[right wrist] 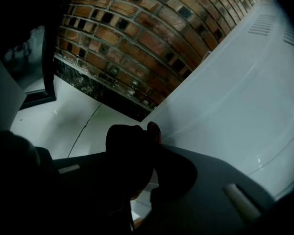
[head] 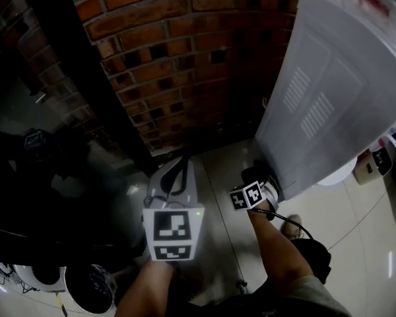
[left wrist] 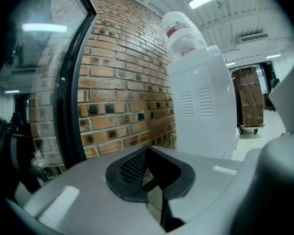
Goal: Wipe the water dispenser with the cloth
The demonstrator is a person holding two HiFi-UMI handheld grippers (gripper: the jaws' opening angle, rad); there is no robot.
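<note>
Left gripper [head: 183, 160] is nearest us, low in the middle, jaw tips together with nothing between them. Right gripper [head: 259, 174] sits just past it on the right, clamped on the dark cloth [right wrist: 130, 151]. We see the cloth bunched right at the lower left edge of the water dispenser [head: 330, 104], on its white vented panel; too dark to confirm contact. Dispenser stands on the pale floor [head: 221, 177], bottle [left wrist: 182, 31] on top. Brick wall [head: 178, 58] is far, to its left.
</note>
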